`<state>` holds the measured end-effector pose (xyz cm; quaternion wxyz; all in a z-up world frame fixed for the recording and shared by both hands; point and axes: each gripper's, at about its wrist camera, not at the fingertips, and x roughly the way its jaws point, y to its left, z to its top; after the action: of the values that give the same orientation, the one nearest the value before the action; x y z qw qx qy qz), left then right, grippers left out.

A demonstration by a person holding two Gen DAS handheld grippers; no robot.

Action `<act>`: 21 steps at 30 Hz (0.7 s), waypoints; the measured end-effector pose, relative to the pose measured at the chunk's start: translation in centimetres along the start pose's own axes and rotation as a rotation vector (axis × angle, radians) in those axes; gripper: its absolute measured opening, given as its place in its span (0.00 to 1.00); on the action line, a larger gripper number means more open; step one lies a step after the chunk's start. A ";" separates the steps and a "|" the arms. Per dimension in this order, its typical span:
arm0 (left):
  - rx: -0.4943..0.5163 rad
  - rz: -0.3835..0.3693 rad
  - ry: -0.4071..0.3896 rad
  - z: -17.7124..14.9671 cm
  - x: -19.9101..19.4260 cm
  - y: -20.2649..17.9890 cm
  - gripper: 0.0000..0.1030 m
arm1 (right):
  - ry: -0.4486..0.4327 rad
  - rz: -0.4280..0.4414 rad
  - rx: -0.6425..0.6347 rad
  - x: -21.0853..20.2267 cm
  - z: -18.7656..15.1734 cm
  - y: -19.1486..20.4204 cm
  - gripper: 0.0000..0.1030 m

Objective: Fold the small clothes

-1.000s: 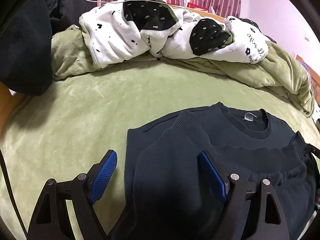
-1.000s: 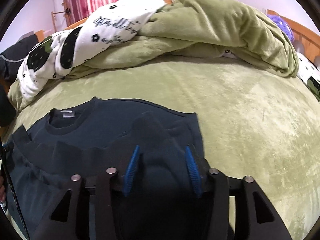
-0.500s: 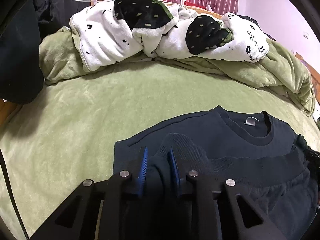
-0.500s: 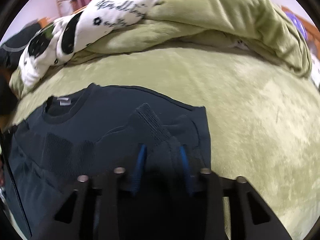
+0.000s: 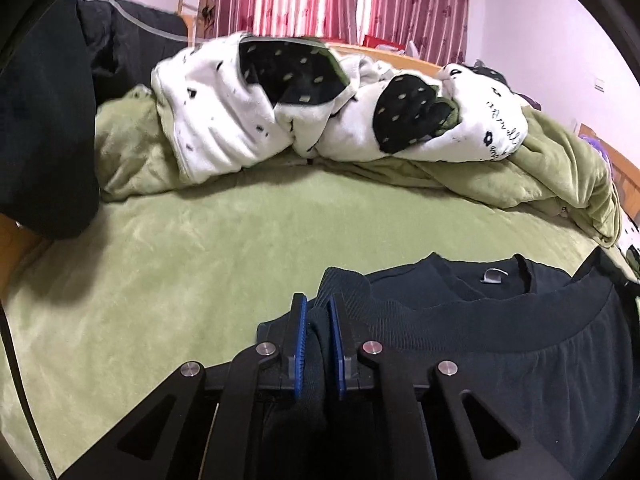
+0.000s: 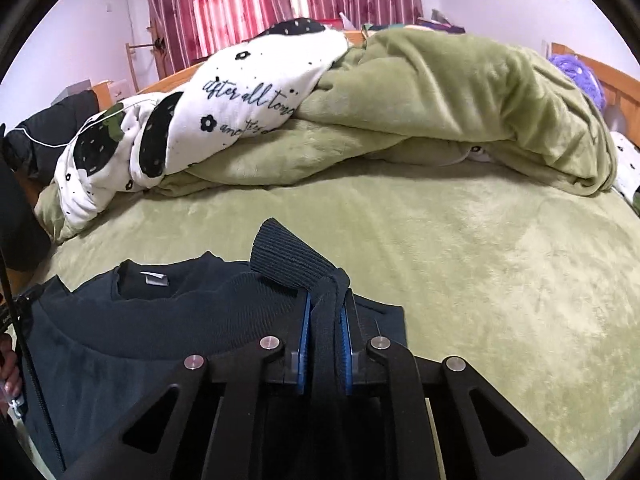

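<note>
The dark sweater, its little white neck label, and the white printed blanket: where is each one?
dark sweater point(image 6: 140, 344): right wrist view, on its chest fabric.
white neck label point(image 5: 493, 276): left wrist view, inside the collar.
white printed blanket point(image 6: 256, 96): right wrist view, on the lettered part.

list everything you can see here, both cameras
sweater: 1, dark navy, flat on the bed at the near edge, white neck label up, both sides pinched up
bed cover: 1, green plush, under the sweater
green blanket: 1, bunched along the far side of the bed
white blanket: 1, white with black spotted patches and script, heaped on the green blanket
dark clothing: black, at the bed's left edge
curtains: red striped, on the far wall
bed frame: wooden, far right
purple item: 1, by the frame, unclear what
left tongs: black with blue pads, shut on the sweater
right tongs: same, shut on the sweater
</note>
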<state>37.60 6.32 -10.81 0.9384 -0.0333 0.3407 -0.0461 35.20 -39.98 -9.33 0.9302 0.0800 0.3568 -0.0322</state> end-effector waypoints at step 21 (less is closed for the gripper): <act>0.003 0.013 0.117 -2.5 -0.2 0.1 0.38 | 0.112 -0.080 0.065 2.0 -3.2 -0.4 0.27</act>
<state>35.86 6.38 -12.57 0.9172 -0.0270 0.3952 -0.0424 34.50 -39.88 -13.04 0.9038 0.0973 0.4098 -0.0765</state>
